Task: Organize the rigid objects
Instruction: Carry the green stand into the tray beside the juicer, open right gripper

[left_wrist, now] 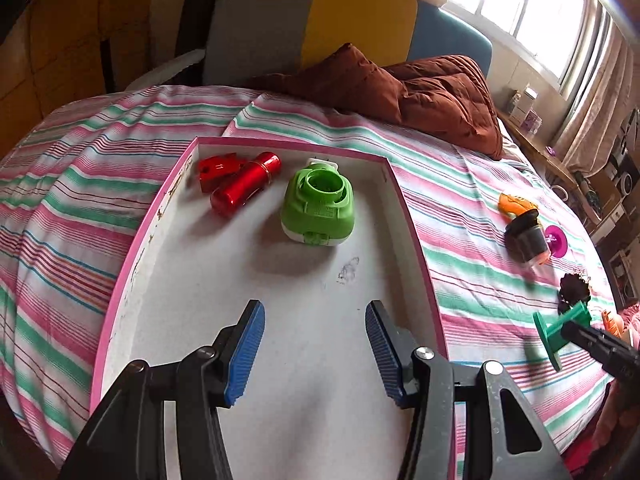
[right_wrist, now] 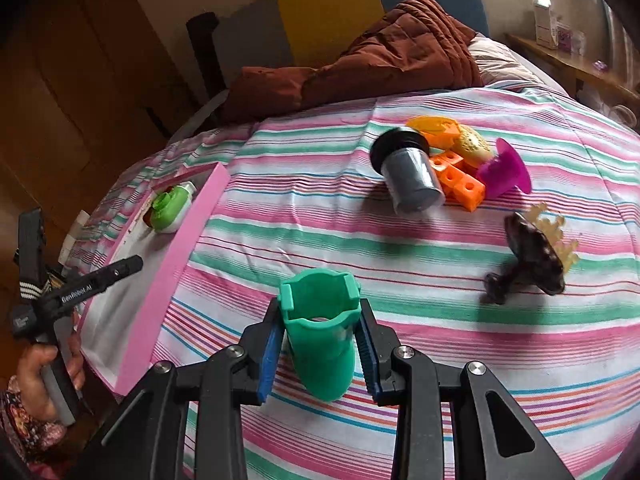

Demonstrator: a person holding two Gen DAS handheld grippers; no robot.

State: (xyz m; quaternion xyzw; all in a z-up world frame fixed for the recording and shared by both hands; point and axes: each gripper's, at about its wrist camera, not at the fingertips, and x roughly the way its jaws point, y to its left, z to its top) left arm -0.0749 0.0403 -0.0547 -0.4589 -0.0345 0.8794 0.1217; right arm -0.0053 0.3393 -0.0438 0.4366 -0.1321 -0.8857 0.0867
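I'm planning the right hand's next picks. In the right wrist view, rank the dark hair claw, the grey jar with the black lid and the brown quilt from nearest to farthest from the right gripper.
1. Dark hair claw: on the striped sheet, ahead and to the right of the right gripper.
2. Grey jar: lying on its side, farther up the bed among the orange pieces.
3. Brown quilt: bunched at the head of the bed.

In the right wrist view the pink tray [right_wrist: 176, 264] hides most of its contents behind its near wall; only the green-and-white gadget [right_wrist: 170, 206] shows, with something reddish peeking beside it, too hidden to name. The dark hair clip [right_wrist: 532, 256] is smeared by blur. The orange blocks [right_wrist: 460, 180] lie partly behind the grey jar [right_wrist: 412, 184]. In the left wrist view the right gripper [left_wrist: 568, 330] is cut off at the frame's edge, and the green spool [left_wrist: 558, 330] it holds looks soft
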